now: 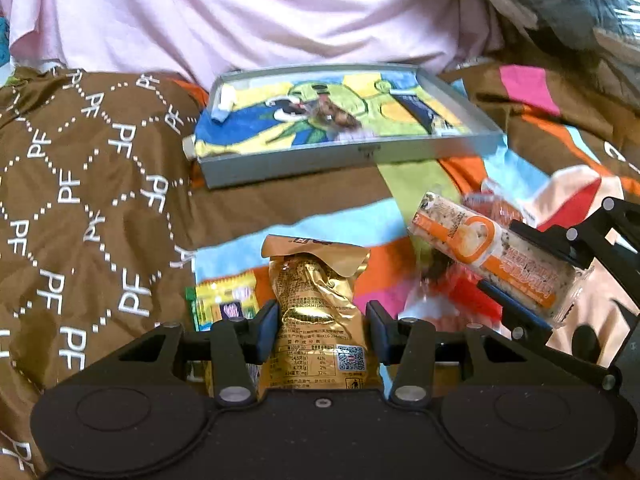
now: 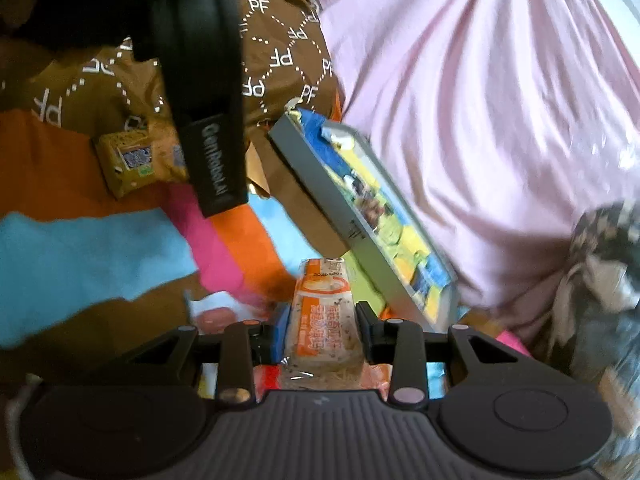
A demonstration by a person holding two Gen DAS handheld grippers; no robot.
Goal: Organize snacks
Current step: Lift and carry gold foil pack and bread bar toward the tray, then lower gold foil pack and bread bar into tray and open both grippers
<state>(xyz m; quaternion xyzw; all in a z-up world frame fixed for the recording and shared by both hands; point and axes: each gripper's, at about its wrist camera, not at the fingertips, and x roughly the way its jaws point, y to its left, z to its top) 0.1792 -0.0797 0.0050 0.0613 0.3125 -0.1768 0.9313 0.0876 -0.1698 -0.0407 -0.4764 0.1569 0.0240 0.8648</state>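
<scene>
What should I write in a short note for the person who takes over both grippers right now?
Left gripper: the fingers sit on either side of the gold snack pouch; I cannot tell if it is gripped.
Right gripper: shut on the orange-and-white snack bar, lifted over the quilt.
Grey tray: ahead on the bed, with no snack packet in the part that shows.
Green-yellow packet: beside the gold pouch.
Done: nothing placed yet. Left: presumably all snacks go into the tray.
</scene>
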